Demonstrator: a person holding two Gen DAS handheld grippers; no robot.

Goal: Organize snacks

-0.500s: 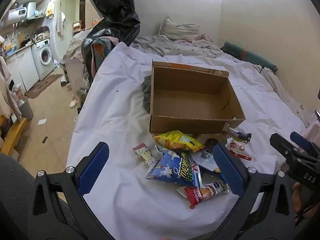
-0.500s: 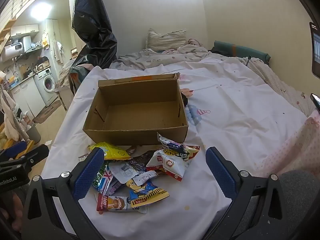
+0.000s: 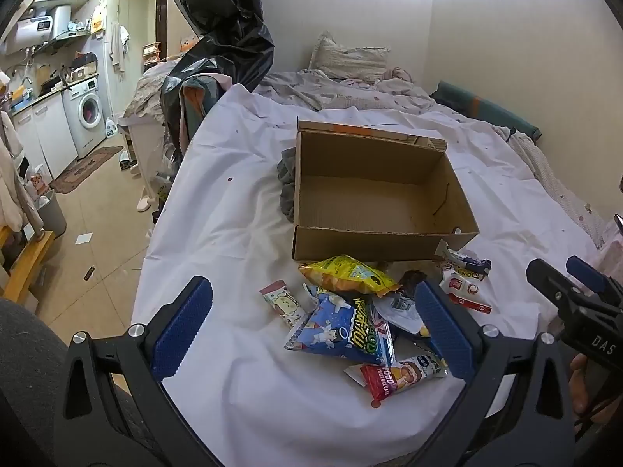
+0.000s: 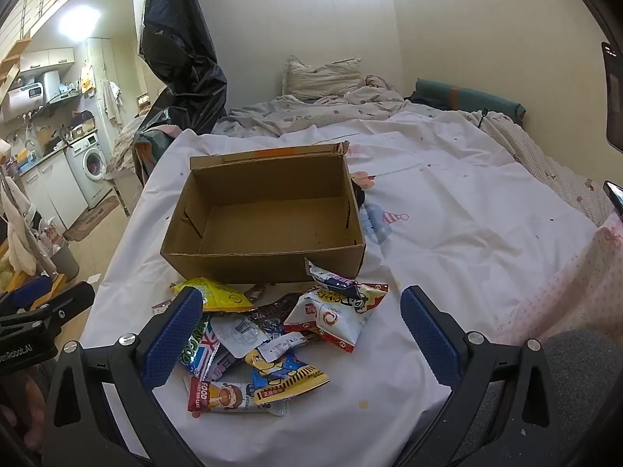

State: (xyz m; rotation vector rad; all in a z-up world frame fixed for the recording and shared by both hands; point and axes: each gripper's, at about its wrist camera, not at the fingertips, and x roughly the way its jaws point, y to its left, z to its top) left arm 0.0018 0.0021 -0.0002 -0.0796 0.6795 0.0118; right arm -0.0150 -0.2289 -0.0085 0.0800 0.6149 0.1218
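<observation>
Snack packets (image 4: 272, 334) lie heaped low in the centre of the right wrist view, on the white sheet (image 4: 447, 233) over the bed, just in front of the cardboard box (image 4: 264, 214). The box sits open-topped, mid-frame, nothing inside it. At the pile's upper left is a yellow bag (image 3: 346, 272), almost against the box's front wall. Below it, the blue bag (image 3: 338, 330) with cartoon figures. Lowest of all, a red and white rice cake bar (image 3: 397, 375). Off to the left, a small pink-edged packet (image 3: 280, 303) lies a little apart. At the right of the heap there's a white and red pouch (image 4: 335, 315), with a dark wrapper (image 4: 272, 311) half buried beside it; its print is too crumpled to read.

Left gripper (image 3: 311, 330) hangs over the pile, blue pads spread wide, grasping nothing. Right gripper (image 4: 300, 342) does the same, fully released, the packets showing between its fingers but untouched. Each gripper peeks into the other's view at the frame edge.

Upper left of both frames: a washing machine (image 3: 89, 111) and a black plastic bag (image 3: 226, 27). A pillow (image 4: 323, 76) rests top centre.
</observation>
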